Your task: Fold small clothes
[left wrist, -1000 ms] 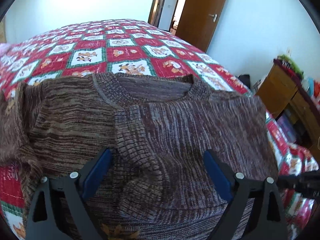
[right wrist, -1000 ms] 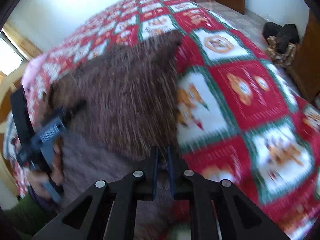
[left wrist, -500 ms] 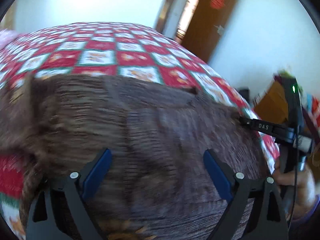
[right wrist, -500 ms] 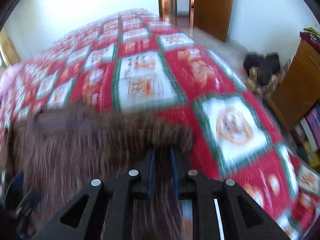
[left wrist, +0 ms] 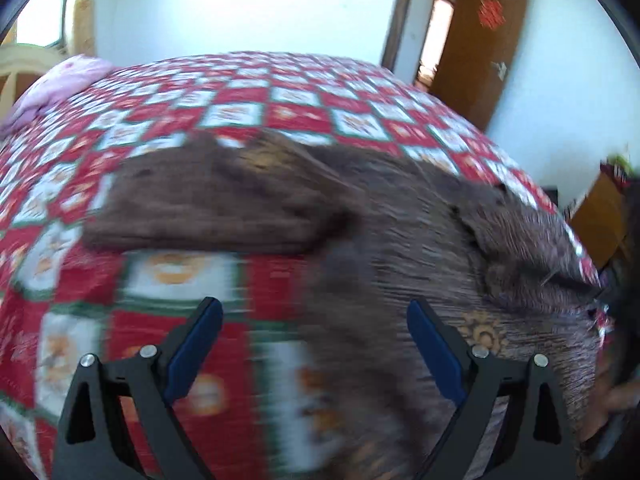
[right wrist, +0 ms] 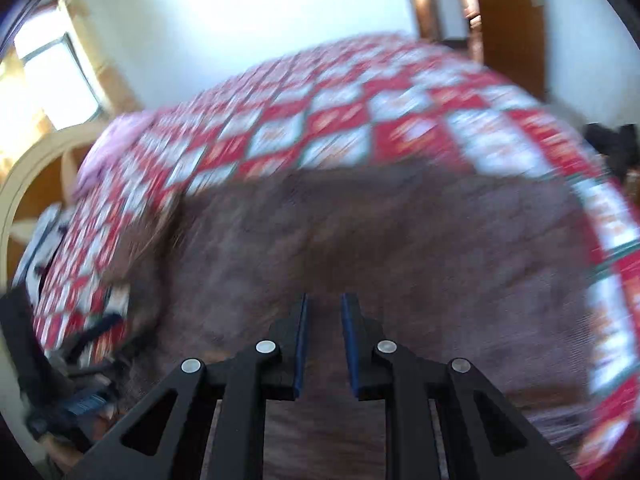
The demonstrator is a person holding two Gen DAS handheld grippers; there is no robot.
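A brown knitted sweater [left wrist: 420, 240] lies on the red, white and green patchwork quilt [left wrist: 280, 96], with one sleeve [left wrist: 208, 200] stretched out to the left. My left gripper [left wrist: 313, 302] hangs open and wide above the sweater's left edge, with nothing between its blue pads. In the blurred right wrist view the sweater [right wrist: 400, 240] fills the middle. My right gripper [right wrist: 326, 296] hovers over it with a narrow gap between the pads and no cloth pinched. A hand [left wrist: 616, 396] shows at the right edge of the left wrist view.
A pink pillow [left wrist: 60, 84] lies at the bed's far left. A brown door [left wrist: 488, 40] stands open behind the bed, and a wooden cabinet [left wrist: 600, 216] is at the right. In the right wrist view, a curved headboard [right wrist: 24, 184], a window [right wrist: 52, 72] and dark things on the floor [right wrist: 612, 140].
My right gripper let go of the sweater's edge and its jaws parted a little. Both views swung left; the sweater now sits to the right of my left gripper, its sleeve laid out leftward.
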